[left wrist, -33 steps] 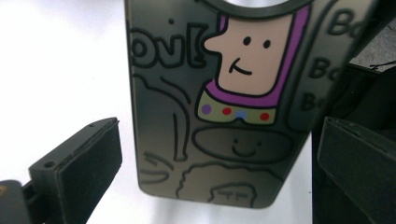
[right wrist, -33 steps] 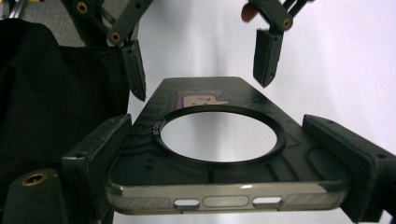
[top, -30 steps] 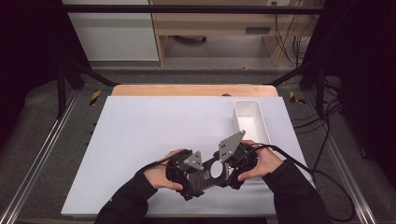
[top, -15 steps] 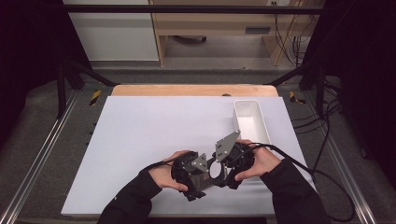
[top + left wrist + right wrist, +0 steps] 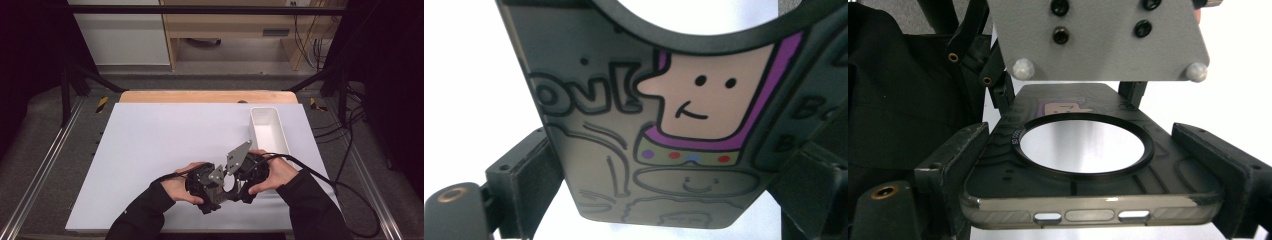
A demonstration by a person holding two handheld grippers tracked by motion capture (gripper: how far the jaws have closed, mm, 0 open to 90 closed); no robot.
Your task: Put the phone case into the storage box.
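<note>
Left claw (image 5: 664, 200) just narrowed on phone case (image 5: 1088, 165) — right claw (image 5: 1088, 200) pinches it.

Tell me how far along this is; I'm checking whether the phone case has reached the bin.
Done: the phone case is off the table, held between both grippers. In hand: the right gripper clamps one end, while the left gripper's jaws have just been closing on the other. Left: the white bin looks empty.
</note>
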